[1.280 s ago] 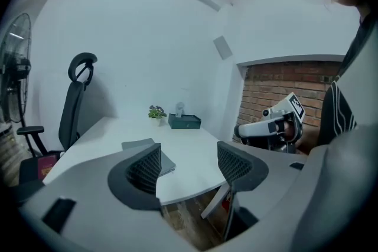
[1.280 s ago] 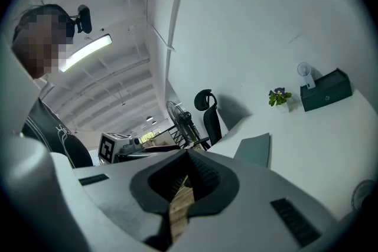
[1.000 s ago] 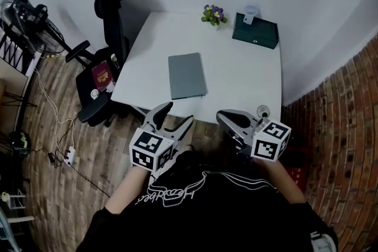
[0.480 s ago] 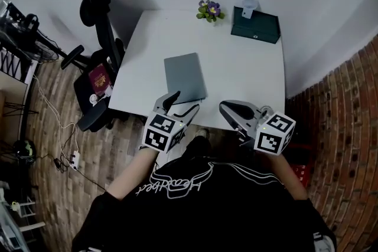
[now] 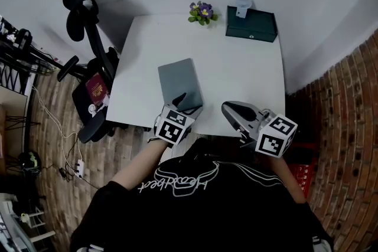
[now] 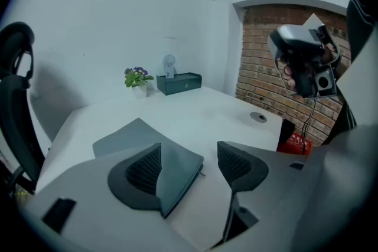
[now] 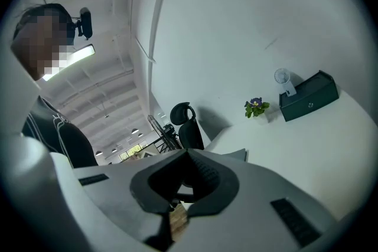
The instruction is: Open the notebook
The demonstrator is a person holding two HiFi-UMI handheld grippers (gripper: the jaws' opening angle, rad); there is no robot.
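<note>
A closed grey notebook (image 5: 177, 82) lies flat on the white desk (image 5: 242, 74), left of centre, with one short edge near the desk's front edge. The left hand-held gripper (image 5: 188, 104) sits low at the notebook's near corner with its jaws wide apart and holding nothing. In the left gripper view, one jaw overlaps that corner of the cover and the other stands over bare desk beside it. The right hand-held gripper (image 5: 228, 109) hovers near the front edge, apart from the notebook, its jaws closed tip to tip and empty. At the back of the desk a small pot (image 5: 201, 11) holds purple flowers and green leaves. Beside it is a dark green box (image 5: 251, 26), lid shut, contents unseen, with a small white object (image 5: 241, 6) on top.
</note>
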